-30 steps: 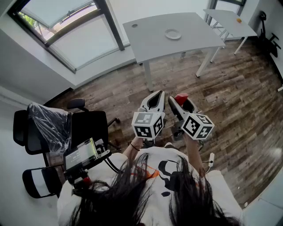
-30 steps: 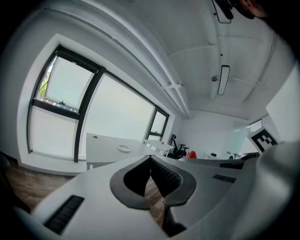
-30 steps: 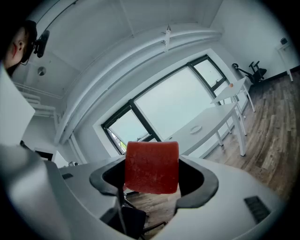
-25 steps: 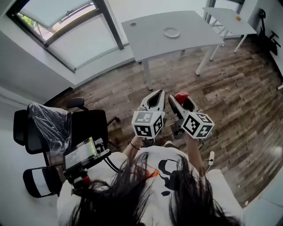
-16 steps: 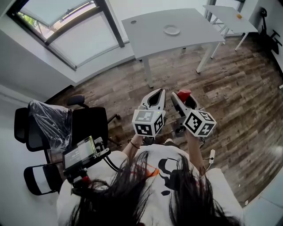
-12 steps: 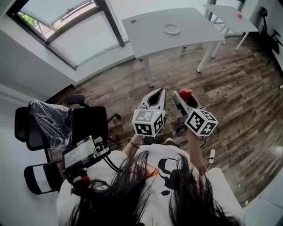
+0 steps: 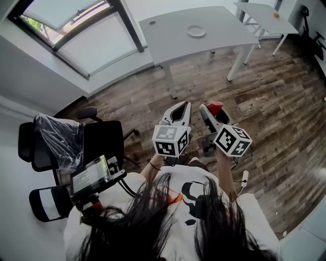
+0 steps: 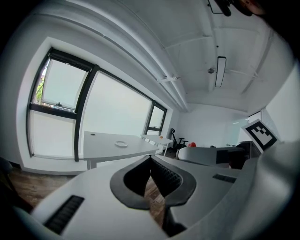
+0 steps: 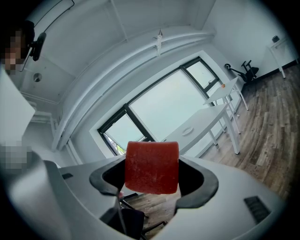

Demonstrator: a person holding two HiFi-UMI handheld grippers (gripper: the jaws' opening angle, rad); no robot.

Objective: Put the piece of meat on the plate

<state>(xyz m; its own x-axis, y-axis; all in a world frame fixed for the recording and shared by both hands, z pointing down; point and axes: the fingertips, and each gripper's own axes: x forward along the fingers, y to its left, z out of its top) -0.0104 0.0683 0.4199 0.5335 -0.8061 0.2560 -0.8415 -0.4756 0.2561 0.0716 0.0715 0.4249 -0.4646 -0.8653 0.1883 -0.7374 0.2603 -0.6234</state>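
A red block of meat (image 9: pixel 151 167) sits clamped between the jaws of my right gripper (image 7: pixel 214 110), and its red top (image 7: pixel 214 107) shows in the head view. My left gripper (image 7: pixel 179 108) hangs beside it with its jaws together and nothing between them (image 8: pixel 151 165). Both are held in front of the person's chest, above the wooden floor. The white plate (image 7: pixel 196 31) lies on the grey table (image 7: pixel 173 41) far ahead; it also shows small in the left gripper view (image 8: pixel 121 144) and the right gripper view (image 9: pixel 187 131).
A second white table (image 7: pixel 262 18) with a small orange thing (image 7: pixel 276 15) stands at the far right. Black office chairs (image 7: pixel 66 145) are at the left, one wrapped in plastic. A large window (image 7: pixel 76 35) runs along the far left wall.
The view has shifted a little toward the table; the plate sits slightly higher in the frame. Both grippers keep their pose, the right one still on the meat.
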